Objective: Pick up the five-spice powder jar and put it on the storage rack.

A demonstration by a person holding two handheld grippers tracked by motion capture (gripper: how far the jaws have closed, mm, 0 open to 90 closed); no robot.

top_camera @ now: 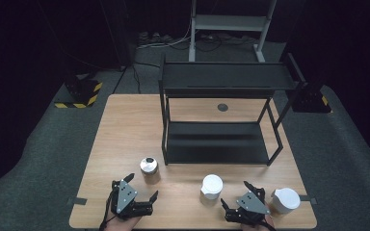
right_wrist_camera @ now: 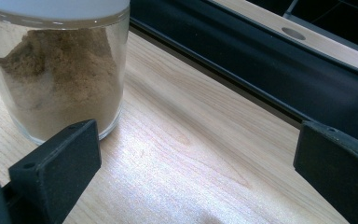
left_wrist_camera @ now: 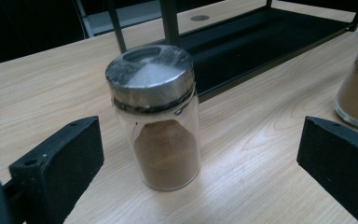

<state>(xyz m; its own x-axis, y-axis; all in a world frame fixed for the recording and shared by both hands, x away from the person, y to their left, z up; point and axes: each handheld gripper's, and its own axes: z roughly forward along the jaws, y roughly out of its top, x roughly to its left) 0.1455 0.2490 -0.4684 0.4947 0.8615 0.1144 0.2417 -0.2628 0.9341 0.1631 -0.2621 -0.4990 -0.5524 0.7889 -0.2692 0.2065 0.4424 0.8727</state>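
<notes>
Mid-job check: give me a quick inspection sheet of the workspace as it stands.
Surface: wooden table, round grommet near the far edge.
Job's things: metal-lidded spice jar, white-lidded jar and a second white-lidded jar, all upright in front of the black two-tier rack, whose shelves are bare.
Clutter: nothing seen.
Grippers: left hand-held gripper open, facing the metal-lidded jar; right hand-held gripper open, holding nothing.
Cables: loose cables on the floor behind.
Surroundings: dark room, hazard-striped block, grey stand.

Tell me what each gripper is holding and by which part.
Nothing is held. The left gripper is open before the metal-lidded jar; the right gripper is open beside a white-lidded jar.
</notes>
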